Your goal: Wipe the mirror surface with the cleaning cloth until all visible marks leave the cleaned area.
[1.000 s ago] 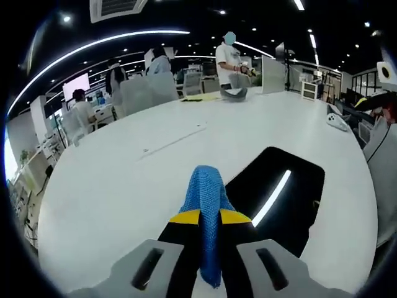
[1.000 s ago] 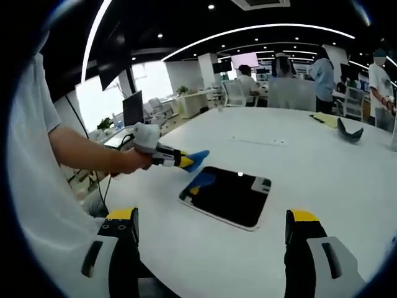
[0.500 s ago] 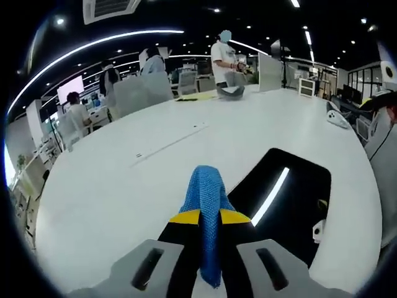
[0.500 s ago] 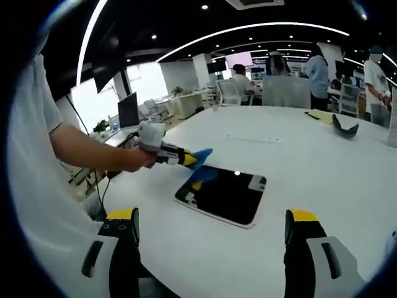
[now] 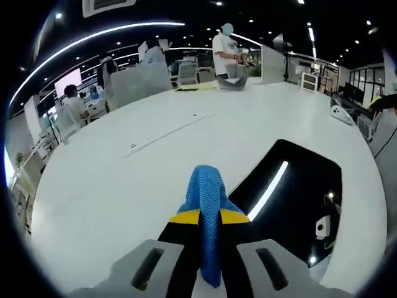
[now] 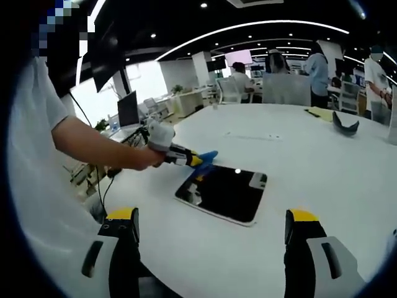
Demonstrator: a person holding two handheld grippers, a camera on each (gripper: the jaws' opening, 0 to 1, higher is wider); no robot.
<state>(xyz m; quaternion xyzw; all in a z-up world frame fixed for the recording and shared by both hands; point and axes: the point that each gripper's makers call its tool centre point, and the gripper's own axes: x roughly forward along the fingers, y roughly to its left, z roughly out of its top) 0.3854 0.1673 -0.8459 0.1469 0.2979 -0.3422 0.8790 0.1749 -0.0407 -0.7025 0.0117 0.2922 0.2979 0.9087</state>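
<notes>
Mirror (image 6: 222, 195) on bare white table (image 6: 322, 180).

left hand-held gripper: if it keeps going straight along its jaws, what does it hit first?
Likely the mirror: the left hand-held gripper points its blue cloth at the near edge. Contact is unclear; beyond lies white table.

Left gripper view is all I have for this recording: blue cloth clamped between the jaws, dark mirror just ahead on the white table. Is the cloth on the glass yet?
Observer: In the right gripper view the cleaning cloth reaches the mirror's near corner; whether it presses on the glass I cannot tell.
Operator: What is the other gripper doing?
Observer: The right gripper is open and holds nothing, back from the mirror above the table.
Operator: Who holds the left one?
Observer: A person's bare hand grips the left gripper.
</notes>
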